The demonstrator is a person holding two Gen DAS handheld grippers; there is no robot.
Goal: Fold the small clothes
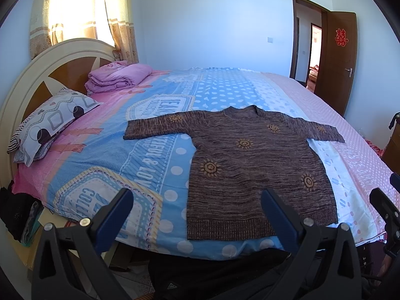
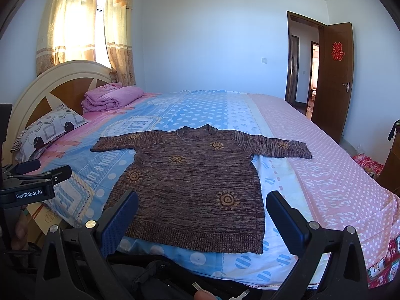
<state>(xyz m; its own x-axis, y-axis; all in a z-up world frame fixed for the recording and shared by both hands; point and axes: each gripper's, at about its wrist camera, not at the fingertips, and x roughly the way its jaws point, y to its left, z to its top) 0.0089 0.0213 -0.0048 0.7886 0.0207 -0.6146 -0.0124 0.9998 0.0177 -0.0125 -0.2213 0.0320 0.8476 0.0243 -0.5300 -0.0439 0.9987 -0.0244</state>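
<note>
Left gripper, right gripper spread, empty; sweater apparently flat on bed

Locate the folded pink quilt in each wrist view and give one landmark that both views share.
Left wrist view: the folded pink quilt sits upper left, at the head of the bed beside the headboard.
Right wrist view: the folded pink quilt sits left of centre, upper half, again beside the headboard.
Shared landmark: the brown sweater spread flat on the bed.

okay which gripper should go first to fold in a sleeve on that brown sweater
Either, probably: the sweater lies flat, both sleeves spread. Left gripper and right gripper both hang open at its hem; each suits its own side.
</note>
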